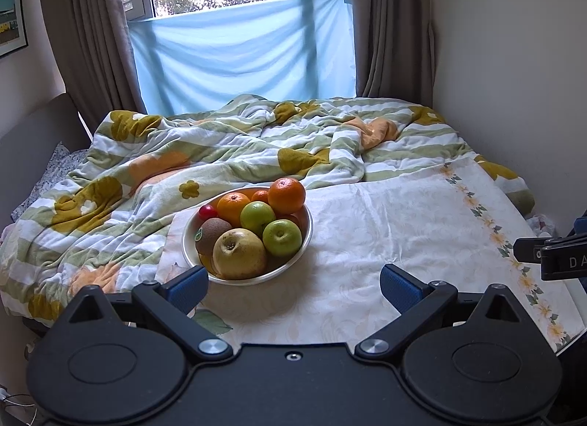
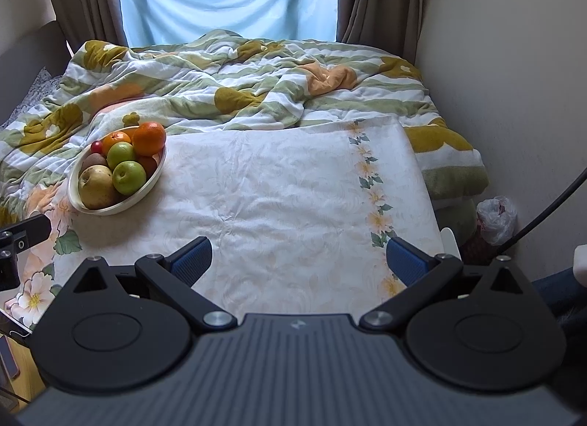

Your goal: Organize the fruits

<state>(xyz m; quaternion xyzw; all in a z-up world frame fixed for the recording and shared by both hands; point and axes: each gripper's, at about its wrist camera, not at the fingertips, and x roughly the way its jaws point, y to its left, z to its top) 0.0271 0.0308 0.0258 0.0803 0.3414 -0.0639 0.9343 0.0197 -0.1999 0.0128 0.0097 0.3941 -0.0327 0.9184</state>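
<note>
Both grippers, left gripper (image 1: 293, 284) and right gripper (image 2: 299, 255), low over the cloth (image 2: 279, 184), jaws spread wide, nothing held. All fruit heaped in the bowl (image 1: 190, 233) at the cloth's left end: pear (image 1: 239, 253), two green apples (image 1: 281, 237), oranges (image 1: 286, 195), kiwi (image 1: 212, 230), small red fruit (image 1: 207, 211). No loose fruit on the cloth. Fits either a finished gathering or a pile awaiting sorting. Rumpled blanket (image 1: 220, 139) close behind; plastic bag (image 2: 497, 218) by the wall. Nothing blocking the bowl.
</note>
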